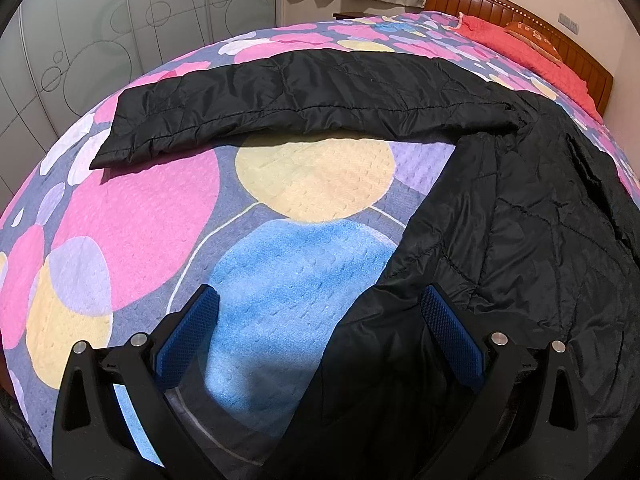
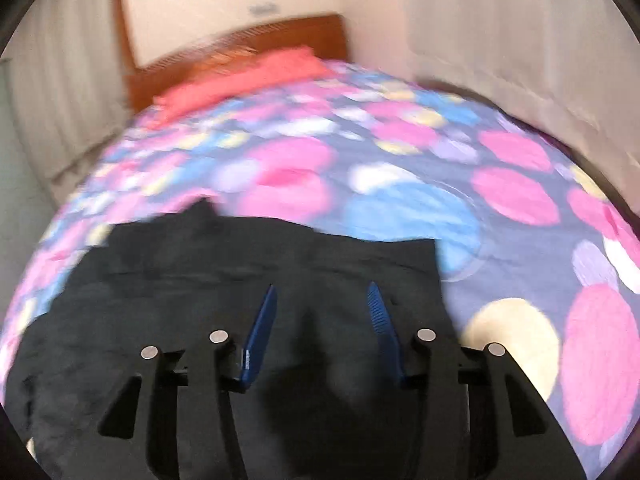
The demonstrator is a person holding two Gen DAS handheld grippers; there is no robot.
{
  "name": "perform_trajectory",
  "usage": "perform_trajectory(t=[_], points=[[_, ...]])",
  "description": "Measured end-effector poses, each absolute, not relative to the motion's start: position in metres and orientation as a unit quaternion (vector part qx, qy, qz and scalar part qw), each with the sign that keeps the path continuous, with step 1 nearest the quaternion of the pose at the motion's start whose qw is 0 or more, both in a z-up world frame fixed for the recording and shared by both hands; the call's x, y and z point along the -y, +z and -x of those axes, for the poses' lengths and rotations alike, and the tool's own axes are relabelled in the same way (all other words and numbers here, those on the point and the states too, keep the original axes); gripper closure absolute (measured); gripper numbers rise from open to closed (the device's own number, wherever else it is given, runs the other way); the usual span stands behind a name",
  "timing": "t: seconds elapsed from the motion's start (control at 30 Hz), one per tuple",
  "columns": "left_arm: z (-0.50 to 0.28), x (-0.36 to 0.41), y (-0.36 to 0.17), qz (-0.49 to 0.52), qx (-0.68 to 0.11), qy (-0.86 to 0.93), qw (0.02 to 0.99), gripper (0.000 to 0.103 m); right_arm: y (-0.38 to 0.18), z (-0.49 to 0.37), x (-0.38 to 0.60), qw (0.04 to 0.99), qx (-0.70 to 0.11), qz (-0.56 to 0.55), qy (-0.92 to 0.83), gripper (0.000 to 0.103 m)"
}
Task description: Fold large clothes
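Left wrist view: both the left gripper (image 1: 320,300) and right gripper (image 2: 322,296) are spread; the jacket (image 1: 520,220) hem at lower right should be pinched squarely before folding across the bed (image 1: 160,220).

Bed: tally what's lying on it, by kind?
Black quilted jacket: 1
Red pillow: 1
Patterned bedspread, circles in pink, blue, yellow: 1
Total: 3
Left gripper and right gripper are both open over the jacket.
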State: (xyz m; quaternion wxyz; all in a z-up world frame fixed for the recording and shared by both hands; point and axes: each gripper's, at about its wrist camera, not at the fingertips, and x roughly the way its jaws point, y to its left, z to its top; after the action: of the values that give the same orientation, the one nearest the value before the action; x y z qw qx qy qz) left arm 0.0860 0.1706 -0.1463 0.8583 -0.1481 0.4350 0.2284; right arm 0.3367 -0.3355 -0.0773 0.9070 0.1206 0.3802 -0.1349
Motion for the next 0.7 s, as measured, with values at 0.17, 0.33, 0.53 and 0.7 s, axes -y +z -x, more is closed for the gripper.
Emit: perform_trajectory(t=[0.17,0.33,0.53,0.7], points=[[-0.088,-0.170,-0.147,0.144,-0.436,0.230,0.858,0.002,-0.125,-0.353,0.342,0.889,-0.423,-0.098,-0.143,0.056],[-0.088,-0.169,-0.146,0.143,-0.436,0.231,0.858,0.002,-0.108,-0.346,0.316,0.896,-0.411,-0.081,-0.147,0.056],[-0.089,-0.169,-0.147,0.142,-0.436,0.231,0.858,0.002,-0.090,-0.340,0.241,0.917,-0.391,-0.066,-0.043,0.056],[-0.089,-0.169,-0.147,0.142,-0.436,0.230,0.858,0.002,-0.134,-0.361,0.190,0.897,-0.442,-0.013,-0.014,0.055]])
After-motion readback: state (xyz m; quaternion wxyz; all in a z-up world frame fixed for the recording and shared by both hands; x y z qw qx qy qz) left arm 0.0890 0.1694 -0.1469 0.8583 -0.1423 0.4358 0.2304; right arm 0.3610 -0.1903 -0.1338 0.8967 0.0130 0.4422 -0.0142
